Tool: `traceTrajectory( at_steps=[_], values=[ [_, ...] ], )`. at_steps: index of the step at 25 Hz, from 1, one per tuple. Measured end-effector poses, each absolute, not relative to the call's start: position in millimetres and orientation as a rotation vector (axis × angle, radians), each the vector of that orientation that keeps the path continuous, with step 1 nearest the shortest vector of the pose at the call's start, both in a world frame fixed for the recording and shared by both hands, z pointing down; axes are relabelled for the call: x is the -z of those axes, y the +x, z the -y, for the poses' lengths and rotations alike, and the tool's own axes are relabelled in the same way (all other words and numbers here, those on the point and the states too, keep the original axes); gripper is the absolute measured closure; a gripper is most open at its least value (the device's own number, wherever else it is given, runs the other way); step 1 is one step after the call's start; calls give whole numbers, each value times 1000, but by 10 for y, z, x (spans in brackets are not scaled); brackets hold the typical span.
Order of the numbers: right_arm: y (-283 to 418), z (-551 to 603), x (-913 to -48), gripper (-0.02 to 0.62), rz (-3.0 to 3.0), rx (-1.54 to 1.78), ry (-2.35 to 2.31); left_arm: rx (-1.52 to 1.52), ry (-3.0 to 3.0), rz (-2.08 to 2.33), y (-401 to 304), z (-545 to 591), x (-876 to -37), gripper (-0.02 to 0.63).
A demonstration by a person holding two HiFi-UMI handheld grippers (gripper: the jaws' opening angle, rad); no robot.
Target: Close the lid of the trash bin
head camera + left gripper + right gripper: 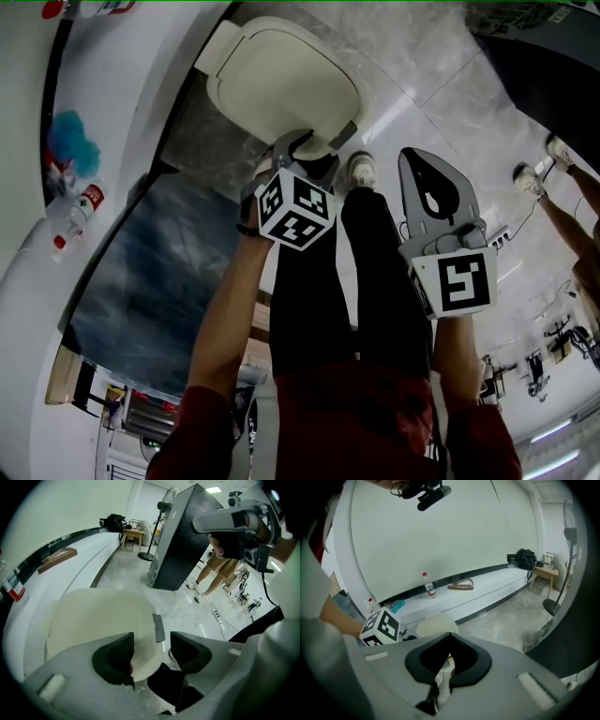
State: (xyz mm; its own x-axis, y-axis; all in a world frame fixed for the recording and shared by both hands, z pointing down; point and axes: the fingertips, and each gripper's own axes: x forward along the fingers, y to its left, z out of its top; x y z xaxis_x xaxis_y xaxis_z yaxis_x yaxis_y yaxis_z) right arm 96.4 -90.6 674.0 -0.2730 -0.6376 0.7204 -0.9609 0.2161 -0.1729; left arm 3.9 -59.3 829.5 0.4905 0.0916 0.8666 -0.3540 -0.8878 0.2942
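The left hand-held gripper (314,152), jaws wide, straddles the cream trash bin lid's (281,80) near edge, likely to press it down. The right hand-held gripper (424,173), jaws together, hangs aside.

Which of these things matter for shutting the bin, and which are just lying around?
For the job: cream plastic trash bin lid; left gripper, open at its edge.
Lying about: clear plastic bottle with red label; blue fluffy bundle; black bag.
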Motion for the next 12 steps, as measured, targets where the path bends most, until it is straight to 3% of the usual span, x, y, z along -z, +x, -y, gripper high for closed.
traceTrajectory(
  at_steps=[12],
  values=[
    [965,817,-6871,595,1994,-869,1485,-1416,2269,220,52,582,-8507,356]
  ],
)
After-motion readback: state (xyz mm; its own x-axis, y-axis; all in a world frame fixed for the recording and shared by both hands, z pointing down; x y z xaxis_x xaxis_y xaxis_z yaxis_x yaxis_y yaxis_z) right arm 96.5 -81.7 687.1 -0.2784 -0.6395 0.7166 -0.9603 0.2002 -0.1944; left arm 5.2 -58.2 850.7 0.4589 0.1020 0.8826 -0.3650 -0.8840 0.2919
